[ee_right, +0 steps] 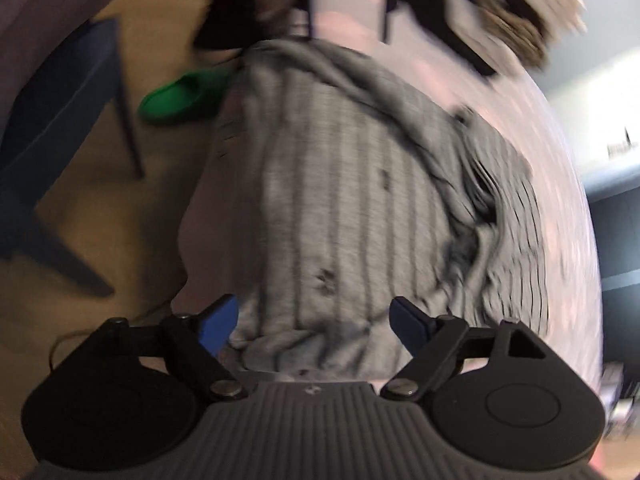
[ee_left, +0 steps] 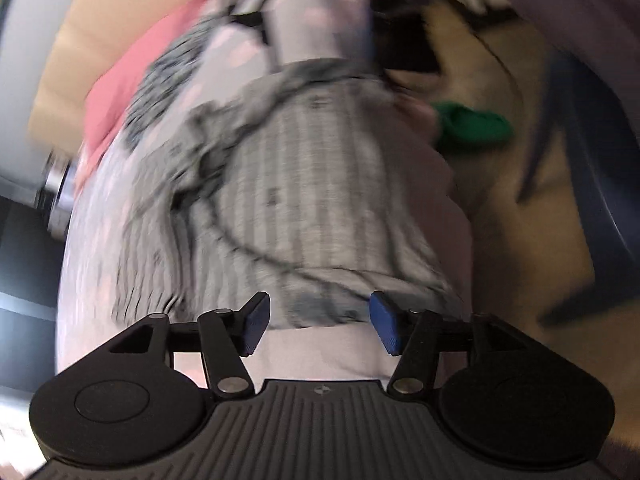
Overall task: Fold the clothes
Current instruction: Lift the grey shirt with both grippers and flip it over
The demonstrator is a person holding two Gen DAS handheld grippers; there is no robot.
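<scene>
A grey striped shirt (ee_left: 304, 184) lies crumpled on a pale pinkish table cover (ee_left: 320, 348); it also shows in the right wrist view (ee_right: 340, 200). A sleeve bunches along its far and side part. My left gripper (ee_left: 318, 326) is open with blue pads, just above the shirt's near hem, holding nothing. My right gripper (ee_right: 316, 326) is open too, its blue pads either side of the near hem. Both views are motion-blurred.
A pink garment (ee_left: 132, 84) lies at the far left of the table. A green slipper (ee_left: 472, 124) (ee_right: 180, 98) sits on the tan floor beside the table. A blue chair (ee_right: 60, 128) stands on the floor. Dark clutter lies at the table's far end (ee_right: 460, 20).
</scene>
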